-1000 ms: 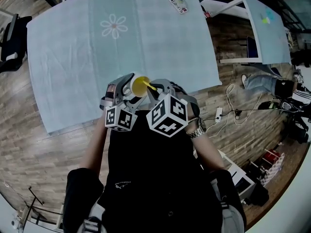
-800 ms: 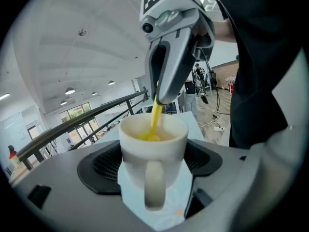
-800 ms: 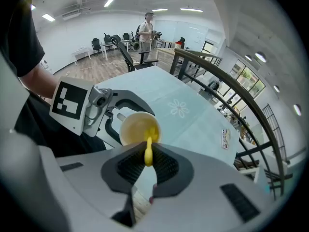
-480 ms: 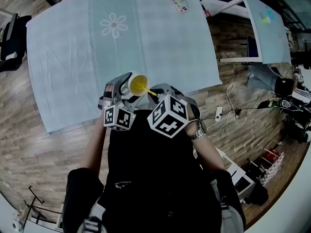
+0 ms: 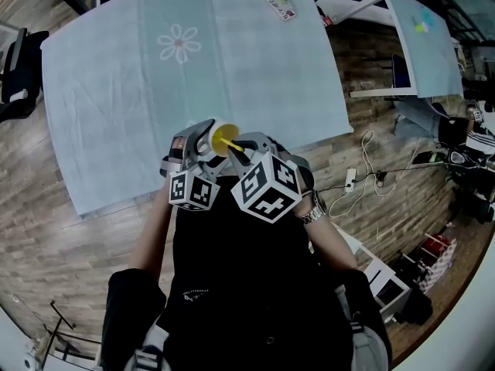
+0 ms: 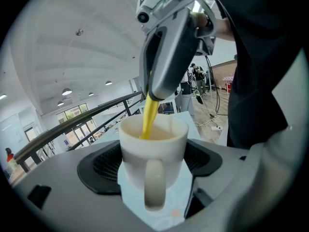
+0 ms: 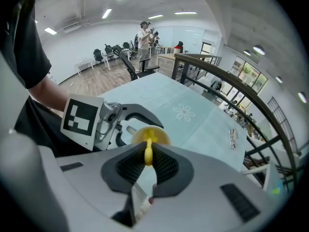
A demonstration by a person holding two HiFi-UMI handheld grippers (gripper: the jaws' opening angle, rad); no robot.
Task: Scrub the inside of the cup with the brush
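Observation:
My left gripper (image 5: 203, 147) (image 6: 153, 166) is shut on a white cup (image 6: 152, 149) (image 5: 220, 134), held in the air in front of the person's chest with its handle toward the left gripper camera. My right gripper (image 5: 246, 154) (image 7: 147, 161) is shut on the yellow brush (image 7: 148, 151) (image 6: 149, 120). The brush handle slants down into the cup's mouth, and its yellow head fills the inside of the cup (image 7: 150, 136). The two grippers stand close together above the near edge of the table.
A pale blue cloth with a daisy print (image 5: 179, 43) covers the table (image 5: 116, 91). A small printed card (image 5: 280, 3) lies at the table's far right edge. Wooden floor with cables (image 5: 363, 184) is at the right. A person (image 7: 145, 40) stands far off in the room.
The cup and brush stay together in front of the chest. They shifted a little left, then back right, and the brush handle's angle in the cup changed slightly.

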